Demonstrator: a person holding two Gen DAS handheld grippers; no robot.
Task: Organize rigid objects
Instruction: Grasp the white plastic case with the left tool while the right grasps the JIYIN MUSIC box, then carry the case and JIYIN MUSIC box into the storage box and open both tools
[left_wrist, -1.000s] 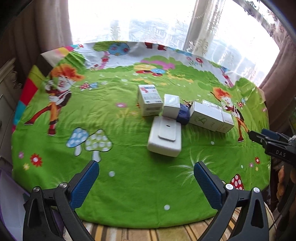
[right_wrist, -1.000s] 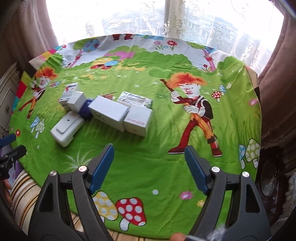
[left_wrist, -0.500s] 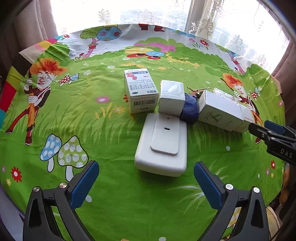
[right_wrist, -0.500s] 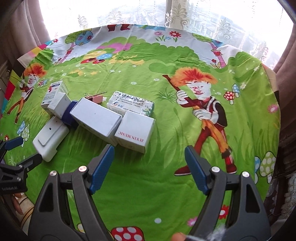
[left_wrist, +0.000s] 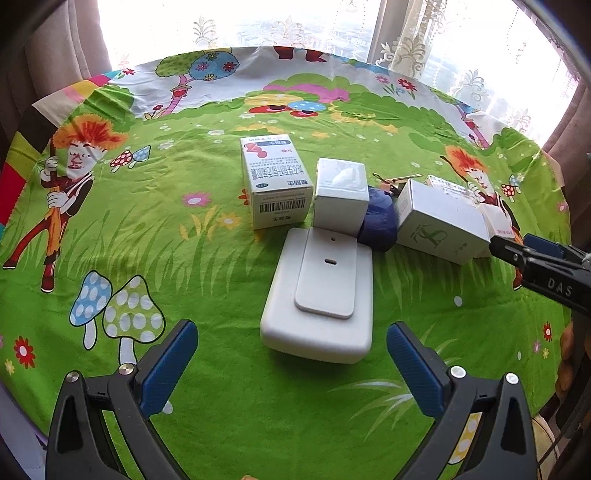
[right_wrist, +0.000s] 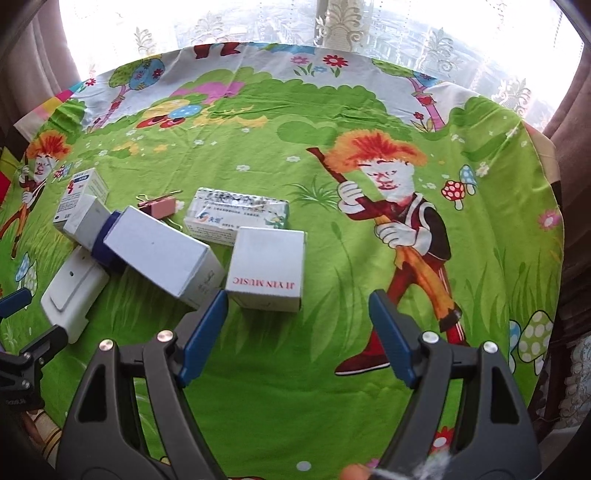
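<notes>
Just ahead of my wide-open left gripper (left_wrist: 291, 363), the flat white plastic case (left_wrist: 319, 304) lies lengthwise, pointing away

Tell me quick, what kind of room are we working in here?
Probably a home living space: a round table under a cartoon-print cloth, set against a bright window with lace curtains, with small household cartons like the barcode medicine box.
</notes>
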